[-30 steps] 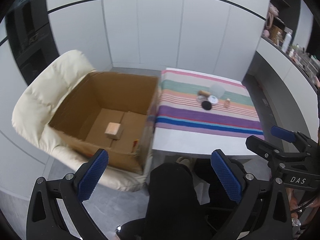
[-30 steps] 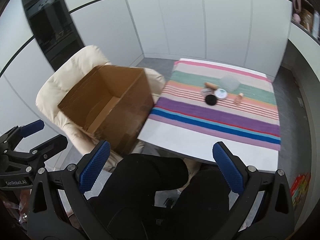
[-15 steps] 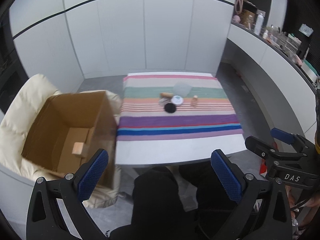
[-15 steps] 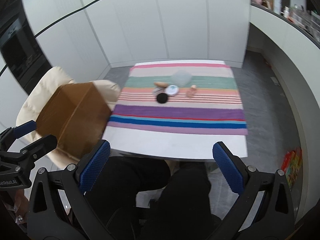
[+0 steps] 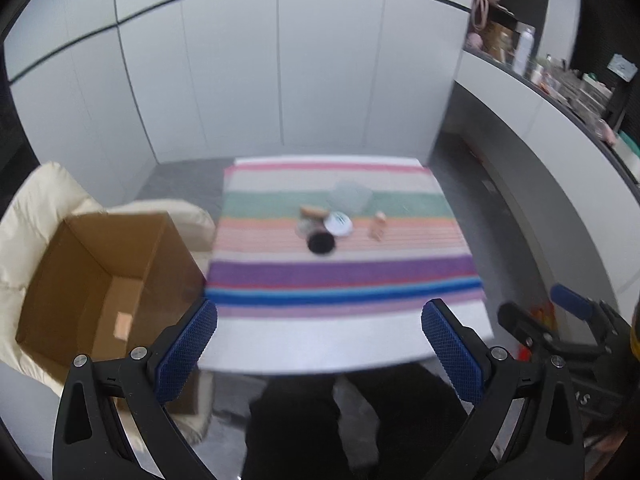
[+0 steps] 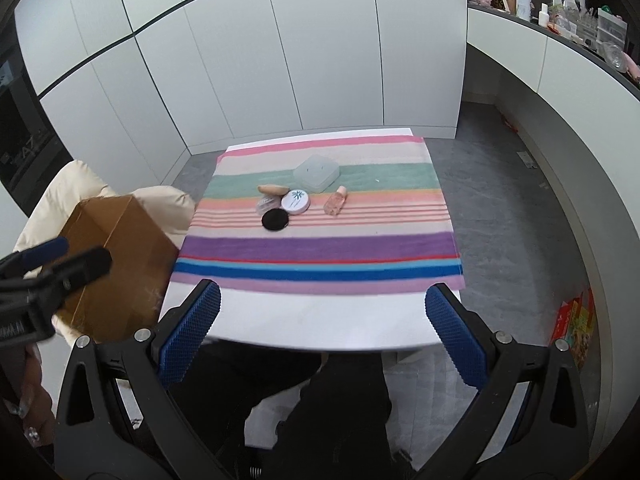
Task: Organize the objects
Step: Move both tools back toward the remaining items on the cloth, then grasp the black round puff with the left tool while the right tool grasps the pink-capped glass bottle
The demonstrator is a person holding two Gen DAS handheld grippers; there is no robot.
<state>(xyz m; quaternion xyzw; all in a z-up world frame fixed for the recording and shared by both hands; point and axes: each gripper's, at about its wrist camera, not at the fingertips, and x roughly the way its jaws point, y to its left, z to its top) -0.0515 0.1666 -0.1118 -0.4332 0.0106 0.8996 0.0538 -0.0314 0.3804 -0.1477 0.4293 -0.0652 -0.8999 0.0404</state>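
On a striped cloth [image 6: 320, 248] over a white table [image 6: 320, 320] lie small items: a clear plastic box [image 6: 316, 171], a beige sponge [image 6: 273, 189], a white round tin [image 6: 295, 202], a black round pad [image 6: 275, 220] and a pink bottle [image 6: 336, 205]. The same group shows blurred in the left wrist view, with the black pad [image 5: 321, 243] nearest. An open cardboard box [image 5: 104, 280] sits on a cream chair [image 5: 36, 208] to the left, a small tan block [image 5: 123, 326] inside. My left gripper [image 5: 320, 352] and right gripper [image 6: 322, 344] both hang open, empty, short of the table's near edge.
A person's dark-clad legs [image 6: 320, 408] are below the grippers. White cabinet walls stand behind the table. A counter [image 6: 560, 36] with bottles and clutter runs along the right. Grey floor surrounds the table, with a colourful packet [image 6: 576, 320] on it at right.
Both views have swung right, from the box and chair towards the table; the items now sit near centre. Both grippers stayed open and empty.
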